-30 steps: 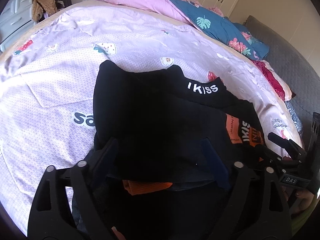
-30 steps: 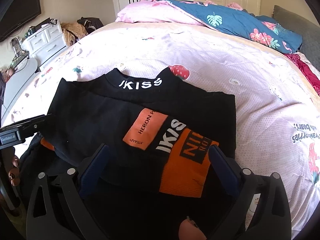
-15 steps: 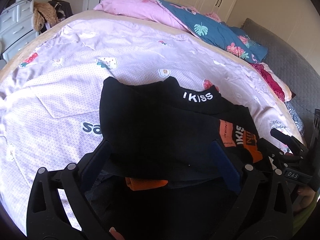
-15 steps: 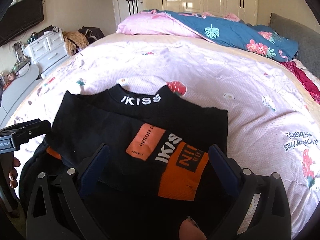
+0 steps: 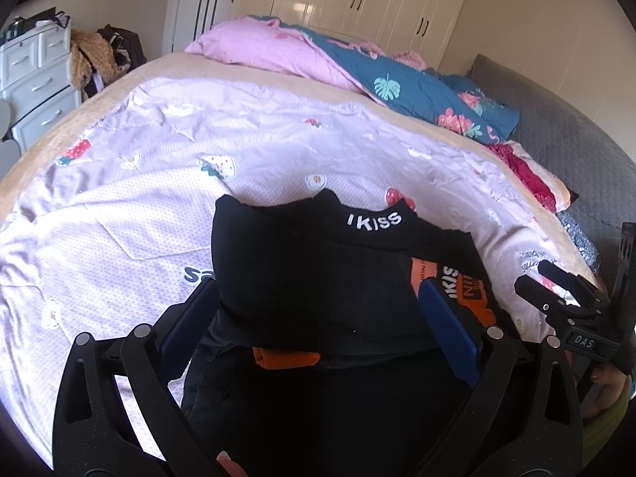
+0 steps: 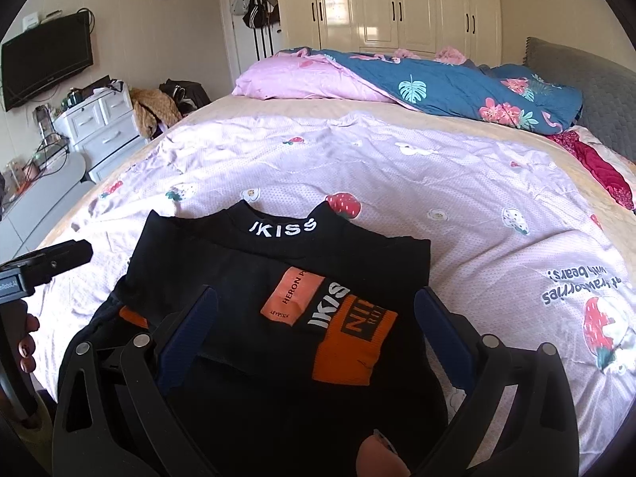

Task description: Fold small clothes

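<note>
A small black top [image 5: 318, 278] with a white "IKISS" collar and orange patches lies partly folded near the front edge of the bed; it also shows in the right wrist view [image 6: 286, 302]. An orange cuff [image 5: 286, 357] peeks from under its near fold. My left gripper [image 5: 318, 318] is open, its blue-padded fingers [image 5: 190, 318] apart above the top's near part, holding nothing. My right gripper [image 6: 314, 318] is open the same way over the orange patch [image 6: 349, 338]. The right gripper also shows at the right edge of the left wrist view [image 5: 556, 302].
The bed has a lilac strawberry-print sheet [image 6: 437, 183]. A pink and blue floral quilt [image 6: 417, 83] is piled at the far end. A white drawer unit [image 6: 99, 127] and heaped clothes [image 6: 155, 111] stand left of the bed. A grey headboard [image 5: 564, 151] is at right.
Both grippers have drawn back and risen away from the top, so more of the bed and room shows. The top lies where it was.
</note>
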{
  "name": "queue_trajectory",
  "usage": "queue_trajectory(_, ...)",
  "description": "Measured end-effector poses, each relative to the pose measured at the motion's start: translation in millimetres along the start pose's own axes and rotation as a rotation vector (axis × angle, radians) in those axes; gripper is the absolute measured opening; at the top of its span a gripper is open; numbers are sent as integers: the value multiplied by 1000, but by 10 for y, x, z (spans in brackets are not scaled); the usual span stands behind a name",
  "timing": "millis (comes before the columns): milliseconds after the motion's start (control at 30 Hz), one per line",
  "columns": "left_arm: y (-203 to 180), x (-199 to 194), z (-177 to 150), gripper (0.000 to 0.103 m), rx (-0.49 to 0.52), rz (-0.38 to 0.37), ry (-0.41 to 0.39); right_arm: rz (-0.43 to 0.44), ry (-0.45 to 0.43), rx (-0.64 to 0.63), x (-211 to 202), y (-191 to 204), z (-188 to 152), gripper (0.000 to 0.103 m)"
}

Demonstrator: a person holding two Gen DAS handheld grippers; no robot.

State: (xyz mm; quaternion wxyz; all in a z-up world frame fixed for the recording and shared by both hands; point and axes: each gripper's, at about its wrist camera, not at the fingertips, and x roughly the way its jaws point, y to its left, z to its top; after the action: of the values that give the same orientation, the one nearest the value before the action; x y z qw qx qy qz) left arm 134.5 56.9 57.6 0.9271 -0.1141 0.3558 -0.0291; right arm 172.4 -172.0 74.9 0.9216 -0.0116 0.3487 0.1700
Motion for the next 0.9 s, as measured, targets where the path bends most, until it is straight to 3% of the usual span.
queue_trajectory(433,80,-196,-232,94,-26,-12,3,0,-24,-11,-265,50,-80,99)
queue_trajectory(900,123,-459,-459,94,-31,-1,-14,6,22,-33,-448,85,-310,99)
